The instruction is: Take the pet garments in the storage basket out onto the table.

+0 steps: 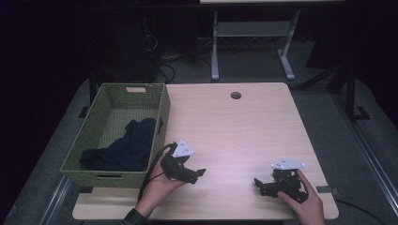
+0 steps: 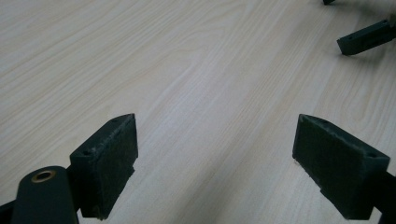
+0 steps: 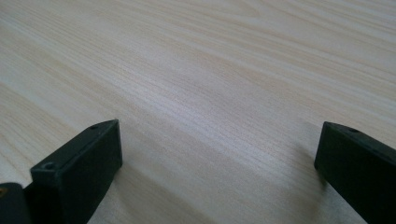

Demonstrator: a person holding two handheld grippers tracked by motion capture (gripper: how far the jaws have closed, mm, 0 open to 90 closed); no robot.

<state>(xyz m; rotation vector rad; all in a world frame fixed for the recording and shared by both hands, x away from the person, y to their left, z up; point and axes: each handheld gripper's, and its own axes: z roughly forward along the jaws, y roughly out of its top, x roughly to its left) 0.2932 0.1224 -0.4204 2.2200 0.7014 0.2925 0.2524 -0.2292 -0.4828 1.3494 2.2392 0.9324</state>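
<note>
High view shows the left gripper (image 1: pixel 201 173) and the right gripper (image 1: pixel 257 183) low over the bare wooden table (image 1: pixel 244 126), tips turned toward each other with clear tabletop between them, while the dark cloth (image 1: pixel 123 146) lies bunched inside the green woven basket (image 1: pixel 164 110), off to the outer side of the left gripper's fingers. To fetch the cloth well, I judge the left gripper should swing over the basket's near wall and come down on the highest fold, so it lifts free without snagging. Left gripper view has its jaws spread wide with nothing between them, only wood grain ahead and the tips of the right gripper (image 2: pixel 364 37) beyond. Right gripper view likewise has its jaws parted and empty over plain wood. No brand, label or writing can be read anywhere.
</note>
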